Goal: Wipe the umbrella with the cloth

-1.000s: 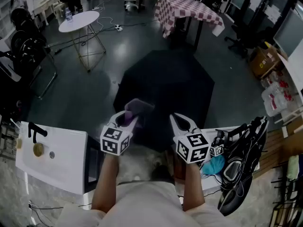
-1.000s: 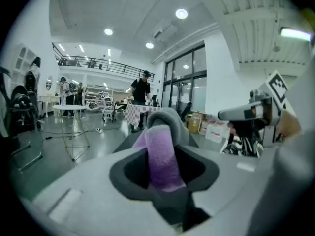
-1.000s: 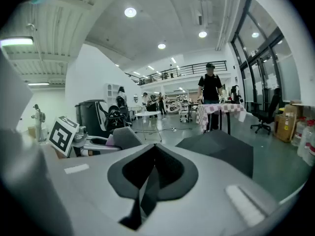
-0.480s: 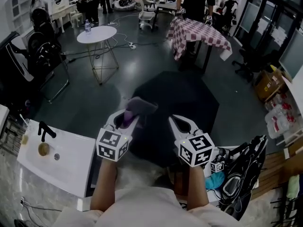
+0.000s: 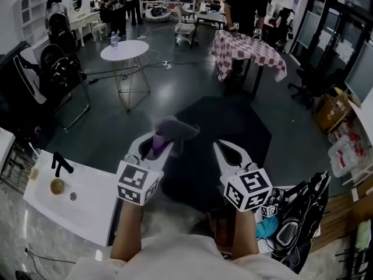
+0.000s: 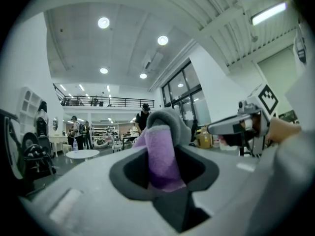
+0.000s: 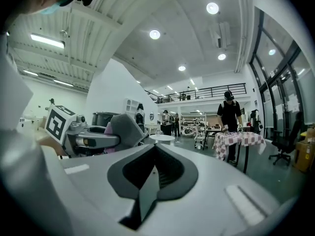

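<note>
A black open umbrella [image 5: 233, 127] lies canopy-up on the dark floor ahead of me. My left gripper [image 5: 155, 142] is shut on a purple and grey cloth [image 5: 170, 129], held in the air above the umbrella's near left edge. From the left gripper view, the cloth [image 6: 161, 151] sticks up between the jaws. My right gripper [image 5: 222, 147] hovers beside it to the right, shut and holding nothing; its jaws [image 7: 155, 167] meet in the right gripper view. That view also catches the cloth [image 7: 126, 129] at its left. Neither gripper touches the umbrella.
A white counter with a sink [image 5: 76, 198] is at lower left. A black bag [image 5: 297, 214] lies at lower right. A round white table [image 5: 123, 50] and a checked-cloth table [image 5: 250, 46] stand beyond the umbrella, with people behind them. Boxes [image 5: 332, 107] sit at right.
The head view has tilted up, showing more of the room. Both grippers have risen slightly, still side by side. The cloth stays clamped in the left gripper.
</note>
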Tool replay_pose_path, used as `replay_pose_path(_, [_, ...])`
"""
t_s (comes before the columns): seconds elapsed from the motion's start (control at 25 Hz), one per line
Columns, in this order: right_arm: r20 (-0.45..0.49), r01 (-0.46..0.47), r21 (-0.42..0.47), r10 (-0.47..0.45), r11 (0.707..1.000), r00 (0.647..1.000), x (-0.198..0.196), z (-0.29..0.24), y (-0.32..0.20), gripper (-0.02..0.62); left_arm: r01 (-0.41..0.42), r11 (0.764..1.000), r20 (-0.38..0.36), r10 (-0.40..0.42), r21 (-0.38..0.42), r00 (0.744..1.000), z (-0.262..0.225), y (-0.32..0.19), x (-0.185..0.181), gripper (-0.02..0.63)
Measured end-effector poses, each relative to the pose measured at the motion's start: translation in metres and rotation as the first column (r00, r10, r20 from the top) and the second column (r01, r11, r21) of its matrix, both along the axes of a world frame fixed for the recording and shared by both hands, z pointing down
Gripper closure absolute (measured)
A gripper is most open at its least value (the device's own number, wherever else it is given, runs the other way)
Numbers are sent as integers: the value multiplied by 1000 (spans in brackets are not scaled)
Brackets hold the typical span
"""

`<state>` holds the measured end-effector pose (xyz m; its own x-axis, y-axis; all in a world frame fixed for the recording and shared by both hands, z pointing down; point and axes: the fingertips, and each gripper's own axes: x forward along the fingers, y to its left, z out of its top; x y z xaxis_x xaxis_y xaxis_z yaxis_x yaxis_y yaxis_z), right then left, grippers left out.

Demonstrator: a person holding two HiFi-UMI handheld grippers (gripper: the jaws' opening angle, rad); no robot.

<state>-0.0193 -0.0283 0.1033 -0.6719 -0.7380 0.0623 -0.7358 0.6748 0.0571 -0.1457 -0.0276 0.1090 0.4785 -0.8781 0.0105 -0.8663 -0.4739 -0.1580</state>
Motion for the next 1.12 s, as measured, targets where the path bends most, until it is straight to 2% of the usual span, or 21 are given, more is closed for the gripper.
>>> replay_pose_path(0.2, [-18,-2,-4,2,1000,1000,-2,2,4,590,10,1000,1,-10,9,1000,-2,3,0,471])
replay_pose_path(1.12, [-29,-18,-15,18,1000,999,-7,10,6,590,-39,999,-1,39,-19,999,12,3,8,471])
